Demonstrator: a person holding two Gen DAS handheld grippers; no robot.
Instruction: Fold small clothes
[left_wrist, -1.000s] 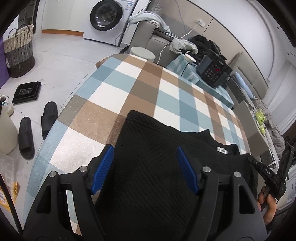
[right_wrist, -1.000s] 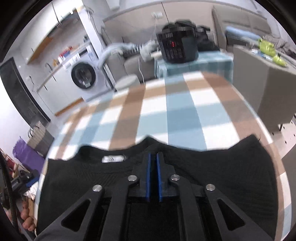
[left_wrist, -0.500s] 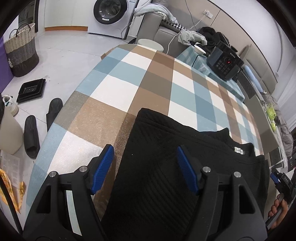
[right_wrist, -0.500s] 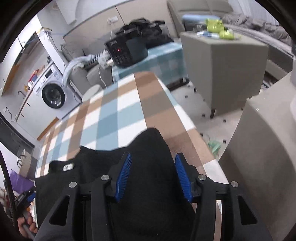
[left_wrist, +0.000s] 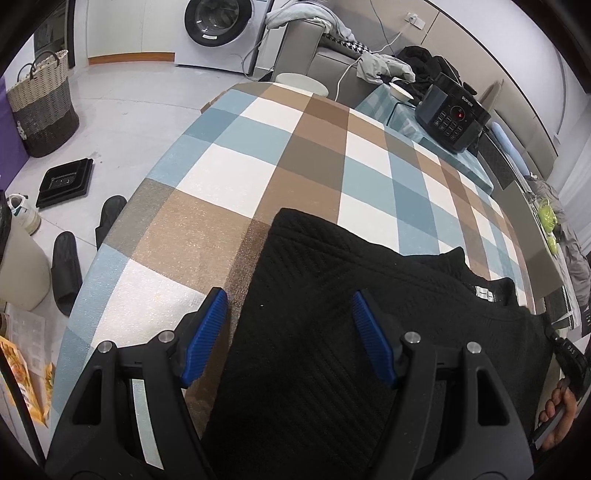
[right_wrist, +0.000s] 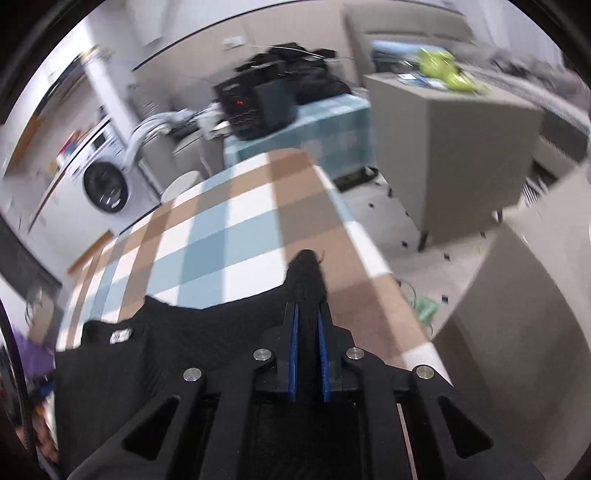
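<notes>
A black knitted garment (left_wrist: 332, 266) lies flat on the checked tablecloth (left_wrist: 258, 166), its white neck label (left_wrist: 484, 293) facing up. My left gripper (left_wrist: 288, 299) stands open over the garment's left edge, one pad above the cloth and the other above the knit. In the right wrist view the right gripper (right_wrist: 307, 308) is closing its jaws on the garment's (right_wrist: 184, 339) right corner. A black tip of fabric pokes out between the blue pads. A hand (left_wrist: 557, 410) holding that gripper shows at the right edge of the left wrist view.
A black cooker (left_wrist: 454, 118) sits on a side table behind the checked one. A woven basket (left_wrist: 40, 107), black slippers (left_wrist: 66, 269) and a washing machine (left_wrist: 218, 22) are on the floor to the left. A grey cabinet (right_wrist: 443, 147) stands right of the table's edge.
The right gripper swung from the garment's neck area to its right corner, opened there, then closed on the fabric. The left gripper shifted slightly toward the garment's left edge and stayed open.
</notes>
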